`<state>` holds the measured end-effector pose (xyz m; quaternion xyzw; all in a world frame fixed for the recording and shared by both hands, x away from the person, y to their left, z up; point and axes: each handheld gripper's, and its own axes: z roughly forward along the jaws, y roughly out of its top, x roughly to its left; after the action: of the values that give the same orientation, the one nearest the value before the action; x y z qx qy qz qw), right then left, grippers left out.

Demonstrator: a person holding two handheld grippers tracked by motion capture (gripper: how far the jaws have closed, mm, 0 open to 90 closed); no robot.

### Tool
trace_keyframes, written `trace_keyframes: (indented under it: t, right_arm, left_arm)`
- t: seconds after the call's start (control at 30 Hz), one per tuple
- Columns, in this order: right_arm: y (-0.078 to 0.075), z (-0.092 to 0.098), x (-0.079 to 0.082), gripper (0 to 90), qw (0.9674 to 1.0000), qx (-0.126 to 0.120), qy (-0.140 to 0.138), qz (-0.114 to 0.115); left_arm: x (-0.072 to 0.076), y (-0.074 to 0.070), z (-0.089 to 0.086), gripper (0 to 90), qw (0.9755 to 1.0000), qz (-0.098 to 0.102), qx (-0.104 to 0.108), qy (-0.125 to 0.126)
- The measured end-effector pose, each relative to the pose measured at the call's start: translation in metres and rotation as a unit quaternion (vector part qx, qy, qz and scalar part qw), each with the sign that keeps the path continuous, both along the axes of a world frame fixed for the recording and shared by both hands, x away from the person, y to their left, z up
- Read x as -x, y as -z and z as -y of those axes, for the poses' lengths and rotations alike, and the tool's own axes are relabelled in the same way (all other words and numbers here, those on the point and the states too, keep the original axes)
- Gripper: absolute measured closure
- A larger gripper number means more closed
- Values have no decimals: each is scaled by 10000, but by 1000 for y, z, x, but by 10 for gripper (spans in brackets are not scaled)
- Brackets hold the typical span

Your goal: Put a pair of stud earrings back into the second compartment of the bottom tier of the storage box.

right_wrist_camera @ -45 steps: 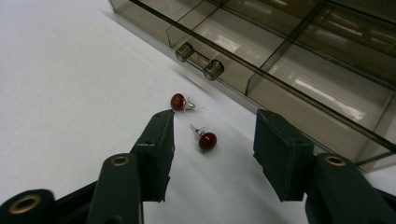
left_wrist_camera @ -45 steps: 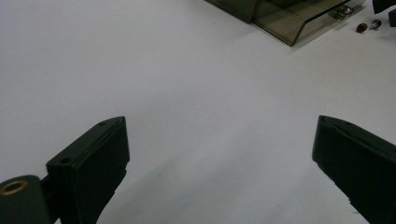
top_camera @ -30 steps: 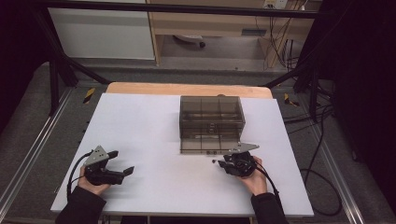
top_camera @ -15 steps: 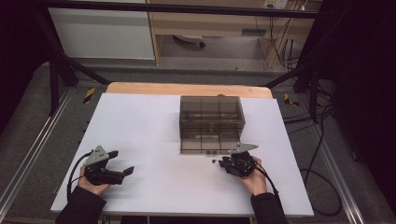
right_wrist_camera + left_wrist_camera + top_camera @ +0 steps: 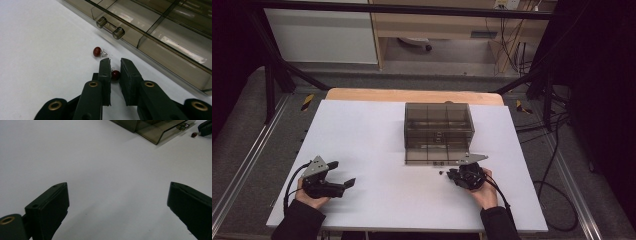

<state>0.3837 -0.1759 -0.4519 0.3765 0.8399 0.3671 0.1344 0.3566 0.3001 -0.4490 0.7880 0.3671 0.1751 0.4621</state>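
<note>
Your right gripper (image 5: 115,67) has just been closing its jaws around a dark red bead earring (image 5: 115,74), which sits between the pads (whether both pads press on it is hard to tell). A second red earring (image 5: 97,51) lies just beyond on the white table (image 5: 37,50), near the smoky clear drawer box (image 5: 162,30) and its handle (image 5: 109,26).

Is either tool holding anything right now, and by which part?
The right tool has closed around one red earring, by its bead; firm contact unclear. The left tool holds nothing.
</note>
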Motion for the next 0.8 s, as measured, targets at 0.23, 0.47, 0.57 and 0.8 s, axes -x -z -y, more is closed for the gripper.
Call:
trace_keyframes:
  t: [0.23, 0.47, 0.57, 0.8]
  right_arm:
    - [-2, 0, 1, 801, 10000, 34, -15, 35]
    - [-5, -1, 2, 802, 10000, 50, -28, 56]
    - [-6, -1, 3, 803, 9999, 50, -48, 86]
    - [-11, -2, 5, 803, 9999, 25, -68, 144]
  left_arm:
    - [0, 0, 0, 42, 10000, 5, -2, 1]
    - [0, 0, 0, 42, 10000, 5, 2, 0]
    - [0, 0, 0, 42, 10000, 5, 1, 0]
    - [0, 0, 0, 42, 10000, 5, 1, -2]
